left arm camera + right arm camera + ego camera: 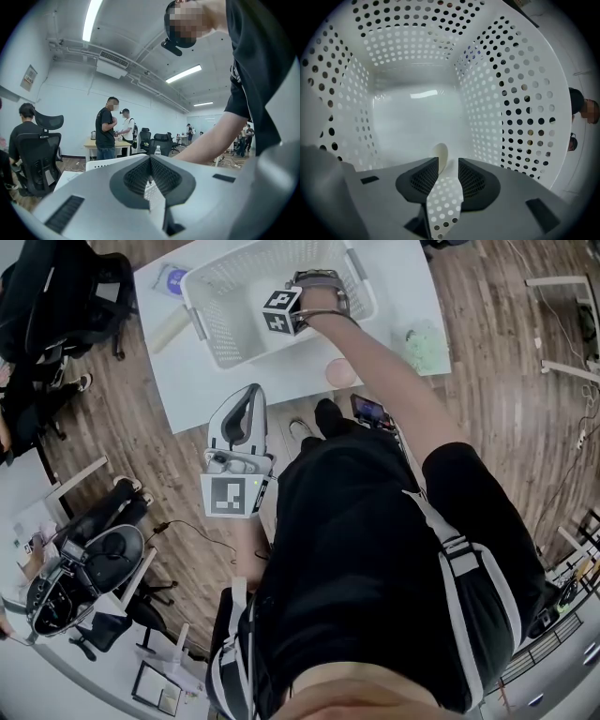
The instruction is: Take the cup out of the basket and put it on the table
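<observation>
Below, a white table (pixel 202 395) stands on wood-plank floor (pixel 497 371).

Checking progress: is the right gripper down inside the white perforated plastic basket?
Yes, the right gripper sits inside the white perforated plastic basket, holed walls surrounding its jaws.

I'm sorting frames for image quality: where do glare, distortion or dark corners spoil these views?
Right gripper view: a bright glare streak washes out the basket floor, and the perforated walls bow under fisheye. Left gripper view: ceiling strip lights blow out, and the corners go black. Head view: evenly lit, but the floorboards curve towards the edges.
</observation>
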`<state>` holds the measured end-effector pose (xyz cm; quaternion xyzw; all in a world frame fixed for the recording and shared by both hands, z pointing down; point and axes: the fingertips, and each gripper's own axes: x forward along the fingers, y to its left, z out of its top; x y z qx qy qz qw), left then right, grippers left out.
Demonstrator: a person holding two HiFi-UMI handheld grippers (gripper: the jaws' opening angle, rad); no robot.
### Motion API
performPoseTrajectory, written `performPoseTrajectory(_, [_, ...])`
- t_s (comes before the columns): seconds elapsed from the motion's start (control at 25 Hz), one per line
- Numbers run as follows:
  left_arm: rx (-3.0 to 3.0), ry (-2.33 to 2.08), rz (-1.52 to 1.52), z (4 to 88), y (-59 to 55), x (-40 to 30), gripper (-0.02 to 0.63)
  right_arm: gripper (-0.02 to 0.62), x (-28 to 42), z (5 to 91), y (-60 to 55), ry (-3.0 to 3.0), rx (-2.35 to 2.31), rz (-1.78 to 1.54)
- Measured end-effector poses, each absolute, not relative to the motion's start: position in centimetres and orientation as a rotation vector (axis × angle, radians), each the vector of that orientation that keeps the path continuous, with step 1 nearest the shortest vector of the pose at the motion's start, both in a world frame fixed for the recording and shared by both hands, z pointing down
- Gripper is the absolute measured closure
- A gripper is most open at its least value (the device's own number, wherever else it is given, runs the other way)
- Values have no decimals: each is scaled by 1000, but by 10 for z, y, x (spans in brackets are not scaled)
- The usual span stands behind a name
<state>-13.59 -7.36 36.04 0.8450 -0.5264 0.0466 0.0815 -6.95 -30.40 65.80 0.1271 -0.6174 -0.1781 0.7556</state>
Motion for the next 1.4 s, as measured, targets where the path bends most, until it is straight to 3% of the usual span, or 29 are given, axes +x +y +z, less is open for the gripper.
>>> performPoseTrajectory(0.16, [2522,-1581,143,359,-76,-136,586,461,-64,662,-306,-1323,291,-387])
performPoseTrajectory(0.32, [2523,-1576,154,357,-74,-136,586,558,-63,655,-313,-1313,333,-422])
performPoseTrajectory(1.4, [2565,-1567,147,349,-65,-131,586,571,-104,564,-315,-1625,432,-418])
